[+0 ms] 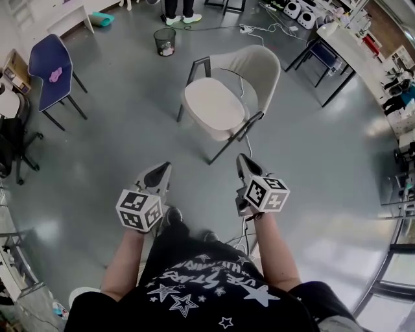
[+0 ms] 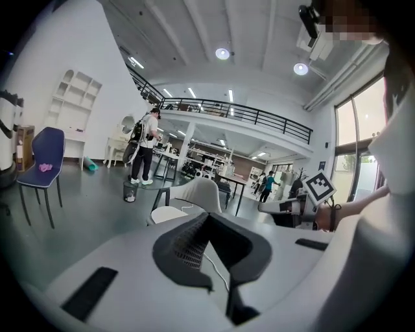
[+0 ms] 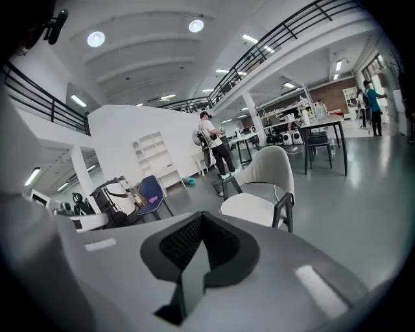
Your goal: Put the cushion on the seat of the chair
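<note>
A cream armchair (image 1: 254,66) on black legs stands on the grey floor ahead of me. A cream cushion (image 1: 213,104) lies flat on its seat. My left gripper (image 1: 162,170) and right gripper (image 1: 243,161) hover side by side short of the chair, both shut and empty, pointing toward it. The left gripper view shows the chair (image 2: 202,192) and cushion (image 2: 167,214) beyond the shut jaws. In the right gripper view, the chair (image 3: 275,170) and cushion (image 3: 249,207) sit just right of the jaws.
A blue chair (image 1: 47,61) with a pink item stands at the far left, a black bin (image 1: 165,41) behind the armchair. Long tables (image 1: 353,52) run along the right. A cable (image 1: 245,146) trails on the floor. A person (image 1: 178,10) stands far back.
</note>
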A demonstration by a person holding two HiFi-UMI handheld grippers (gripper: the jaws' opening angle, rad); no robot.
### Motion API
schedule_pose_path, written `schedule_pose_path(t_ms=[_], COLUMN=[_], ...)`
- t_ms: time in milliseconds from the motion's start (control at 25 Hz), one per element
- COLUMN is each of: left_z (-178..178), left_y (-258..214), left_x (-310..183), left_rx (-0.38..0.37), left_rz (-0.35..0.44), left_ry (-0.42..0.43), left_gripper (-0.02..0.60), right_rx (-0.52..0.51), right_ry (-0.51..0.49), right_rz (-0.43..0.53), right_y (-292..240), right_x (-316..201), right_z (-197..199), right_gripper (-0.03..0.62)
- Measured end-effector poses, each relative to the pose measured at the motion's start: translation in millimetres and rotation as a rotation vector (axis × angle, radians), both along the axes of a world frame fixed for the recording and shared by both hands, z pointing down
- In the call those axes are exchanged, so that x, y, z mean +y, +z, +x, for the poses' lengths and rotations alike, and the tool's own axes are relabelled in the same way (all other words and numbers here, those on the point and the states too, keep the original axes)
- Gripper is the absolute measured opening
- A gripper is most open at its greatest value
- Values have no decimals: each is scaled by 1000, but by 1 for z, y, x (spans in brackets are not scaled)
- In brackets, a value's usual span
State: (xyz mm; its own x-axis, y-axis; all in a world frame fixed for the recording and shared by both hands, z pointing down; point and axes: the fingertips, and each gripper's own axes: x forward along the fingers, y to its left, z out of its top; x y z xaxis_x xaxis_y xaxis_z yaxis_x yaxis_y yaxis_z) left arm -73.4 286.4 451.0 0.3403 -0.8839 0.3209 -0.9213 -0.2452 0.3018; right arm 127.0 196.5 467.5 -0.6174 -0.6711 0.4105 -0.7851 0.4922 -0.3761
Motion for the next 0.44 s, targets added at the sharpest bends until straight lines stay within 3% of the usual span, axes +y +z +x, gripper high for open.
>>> schedule_pose_path(t_ms=[440], left_z=[84], left_y=[9], left_x=[58], left_rx=[-69], left_rz=[-49], left_ry=[-29], left_gripper=[8], right_rx=[-47], right_ry=[11], right_rz=[-107], right_y=[37], right_x=[56], right_z=[86], right_gripper=[3])
